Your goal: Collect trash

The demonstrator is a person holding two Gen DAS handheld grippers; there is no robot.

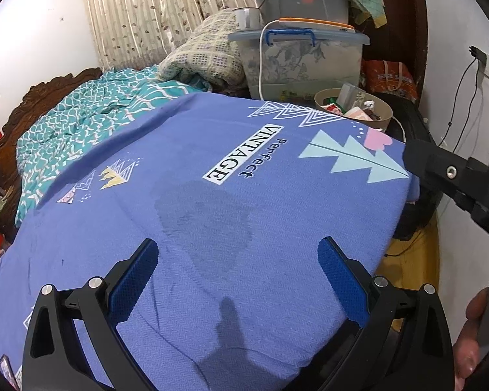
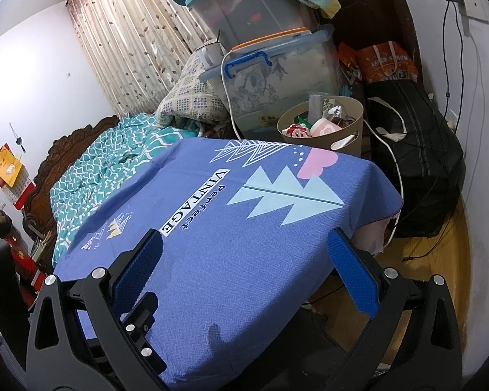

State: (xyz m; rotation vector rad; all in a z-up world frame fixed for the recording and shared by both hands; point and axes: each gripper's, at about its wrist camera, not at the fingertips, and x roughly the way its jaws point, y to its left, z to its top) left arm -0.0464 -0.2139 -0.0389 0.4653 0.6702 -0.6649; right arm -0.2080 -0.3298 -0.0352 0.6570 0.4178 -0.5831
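Note:
A beige round bin (image 1: 379,118) (image 2: 322,138) stands at the far edge of a table under a blue printed cloth (image 1: 212,228) (image 2: 228,260). It holds trash: a red-and-white wrapper (image 2: 296,131), a pink-and-white cup (image 2: 324,127), a clear plastic cup (image 2: 317,106) and crumpled foil. No loose trash shows on the cloth. My left gripper (image 1: 238,257) is open and empty, low over the near part of the cloth. My right gripper (image 2: 244,251) is open and empty over the cloth's near right side. Part of the right gripper's body (image 1: 456,176) shows at the right in the left wrist view.
Clear storage boxes (image 2: 277,68) are stacked behind the bin, with a white cable (image 2: 226,97) hanging over them. A black bag (image 2: 417,159) and an orange bag (image 2: 388,62) sit at the right. A bed with a teal quilt (image 2: 114,156) lies to the left. Wooden floor (image 2: 433,277) is at the right.

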